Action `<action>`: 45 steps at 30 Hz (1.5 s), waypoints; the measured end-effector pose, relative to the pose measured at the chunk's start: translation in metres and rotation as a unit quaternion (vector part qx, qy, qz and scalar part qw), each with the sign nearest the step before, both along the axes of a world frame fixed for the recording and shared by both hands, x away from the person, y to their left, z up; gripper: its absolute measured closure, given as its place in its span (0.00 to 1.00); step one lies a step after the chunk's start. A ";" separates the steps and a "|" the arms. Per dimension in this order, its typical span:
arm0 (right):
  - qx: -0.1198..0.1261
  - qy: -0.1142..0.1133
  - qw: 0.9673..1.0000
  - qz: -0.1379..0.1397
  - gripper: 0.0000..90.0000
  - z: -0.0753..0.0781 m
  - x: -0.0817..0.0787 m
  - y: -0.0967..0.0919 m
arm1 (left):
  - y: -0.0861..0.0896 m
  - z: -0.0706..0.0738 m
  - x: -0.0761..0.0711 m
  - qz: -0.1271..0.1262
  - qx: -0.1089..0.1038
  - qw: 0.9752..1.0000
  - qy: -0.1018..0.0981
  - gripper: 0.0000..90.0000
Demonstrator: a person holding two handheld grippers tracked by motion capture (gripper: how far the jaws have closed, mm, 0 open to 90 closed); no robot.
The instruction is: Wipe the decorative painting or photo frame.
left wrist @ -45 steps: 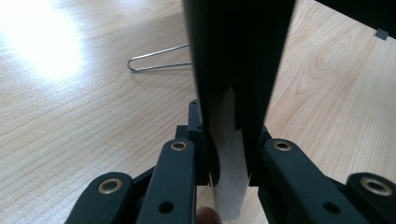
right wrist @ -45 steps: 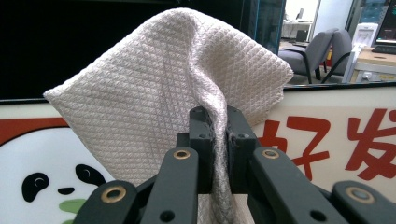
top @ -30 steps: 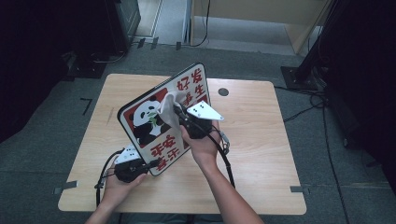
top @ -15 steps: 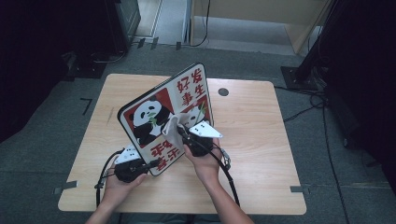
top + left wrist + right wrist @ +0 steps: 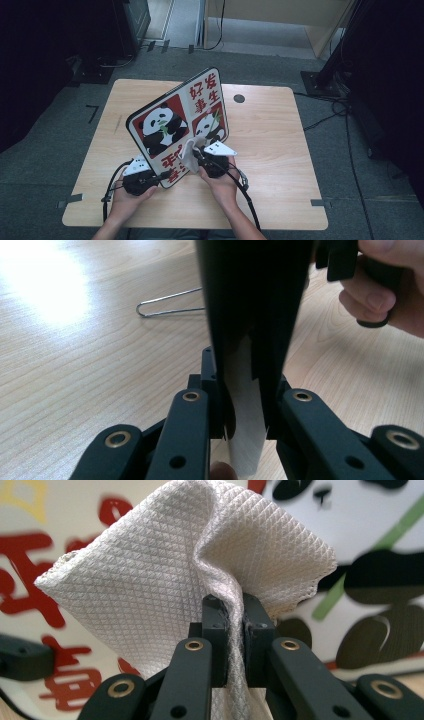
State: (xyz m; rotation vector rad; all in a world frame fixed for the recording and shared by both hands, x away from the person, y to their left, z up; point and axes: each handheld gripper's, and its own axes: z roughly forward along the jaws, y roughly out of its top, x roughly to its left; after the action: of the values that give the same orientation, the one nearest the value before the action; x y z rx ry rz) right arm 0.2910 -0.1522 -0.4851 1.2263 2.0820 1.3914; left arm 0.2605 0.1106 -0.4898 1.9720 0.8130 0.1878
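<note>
Two tongs, one panda board.
My right tongs [image 5: 196,154], clenching the cloth [image 5: 190,565], have dropped lower across the panda board [image 5: 172,120]; left tongs [image 5: 161,176] grip its edge, wiping continues.

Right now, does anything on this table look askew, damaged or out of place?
Nothing damaged or spilled. The panda board stands tilted on its lower edge because the left gripper clamps that edge. The right gripper presses a bunched white cloth to its face. A bent wire loop lies loose on the table.

Cloth [image 5: 188,154] lower on panda board [image 5: 165,125]
</note>
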 end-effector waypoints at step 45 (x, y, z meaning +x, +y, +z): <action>0.022 -0.140 0.989 0.028 0.93 0.136 0.015 0.043 | -0.001 0.000 0.000 0.001 -0.003 1.000 0.001 0.89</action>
State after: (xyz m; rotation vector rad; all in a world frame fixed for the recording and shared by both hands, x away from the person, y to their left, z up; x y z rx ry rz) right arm 0.3059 -0.1093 -0.3491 0.9326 1.9122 1.5433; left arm 0.2609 0.1099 -0.4902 1.9652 0.8163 0.1851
